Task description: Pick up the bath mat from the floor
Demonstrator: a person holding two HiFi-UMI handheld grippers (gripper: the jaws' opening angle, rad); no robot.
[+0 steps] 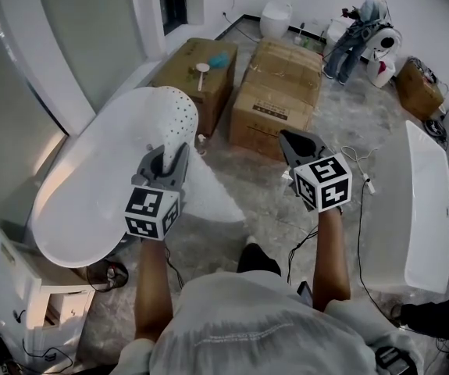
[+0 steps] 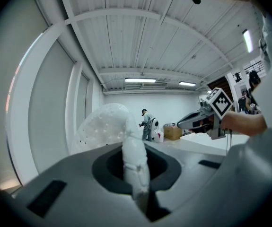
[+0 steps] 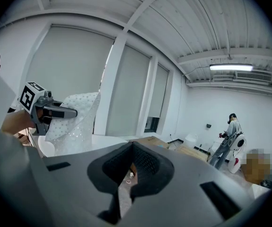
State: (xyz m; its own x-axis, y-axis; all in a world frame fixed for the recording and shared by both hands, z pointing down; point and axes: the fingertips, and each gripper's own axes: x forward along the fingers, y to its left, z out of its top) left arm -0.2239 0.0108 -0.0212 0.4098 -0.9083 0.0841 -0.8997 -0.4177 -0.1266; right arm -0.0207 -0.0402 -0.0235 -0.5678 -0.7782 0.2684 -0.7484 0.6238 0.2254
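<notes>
Left gripper [image 1: 169, 156] is up at chest height, and its jaws are clamped tight on the bath mat [image 1: 179, 119]. The mat is off the floor. From above, the white perforated sheet curls up past the jaws over the rim of the white bathtub [image 1: 68, 209]. A lower flap drapes down toward the grey floor beside the tub, and I can't tell whether its tip touches.

The left gripper view gives what the overhead angle hides: a pinched fold of mat runs straight through the slot between the pads, and the rest balloons up behind it. The right gripper [image 1: 293, 141] also shows there, off to the side, with its marker cube [image 2: 219, 103] facing the lens.

The right gripper view shows its jaws drawn together with only a sliver of floor between them. Nothing is held. That camera alone catches the mat side-on, a dotted white sheet hanging from the other gripper in front of the tall window panels [image 3: 131, 89].

Only the head view lays out the room. There are two cardboard boxes [image 1: 279, 92] ahead and a second tub [image 1: 427, 201] on the right, with a cable [image 1: 357, 201] trailing over the floor between them. A person [image 1: 357, 30] stands in the far corner.
</notes>
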